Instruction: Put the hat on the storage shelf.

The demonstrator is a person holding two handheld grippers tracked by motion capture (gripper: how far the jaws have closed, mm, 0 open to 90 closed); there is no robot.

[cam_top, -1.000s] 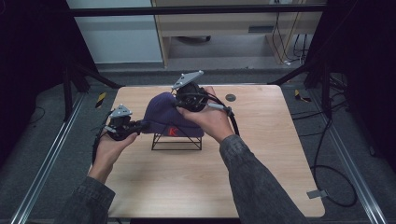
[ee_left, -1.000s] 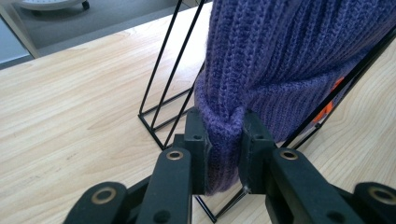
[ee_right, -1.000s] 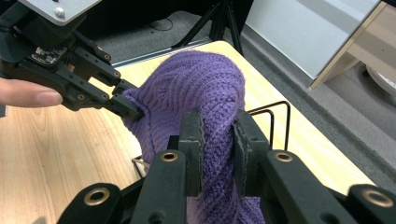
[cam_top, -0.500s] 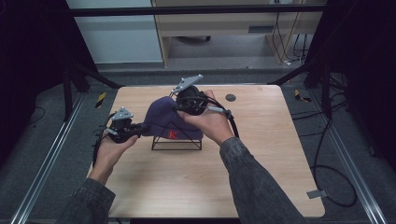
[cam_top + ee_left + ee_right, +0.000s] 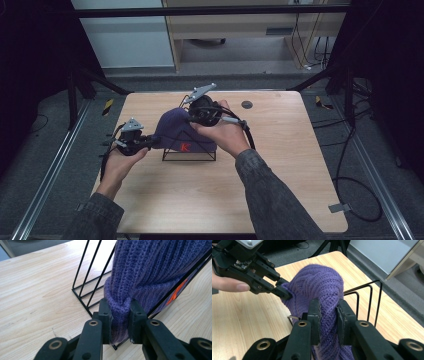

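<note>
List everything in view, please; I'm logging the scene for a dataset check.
Knit beanie: one, purple with an orange mark, draped over the wire rack at table centre.
Wire rack: one, black, standing on the table under the beanie.
Table: one, light wood.
Small round disc: one, dark, near the table's far edge.
Cables: several, black, on the floor right of the table.
Left gripper: one, black, shut on the beanie's lower edge.
Right gripper: one, black, shut on the beanie's upper fold.
Forearms: two, in dark sleeves, entering from the bottom.

hat (image 5: 175,131) over wire rack (image 5: 189,156), on table (image 5: 280,170)
</note>
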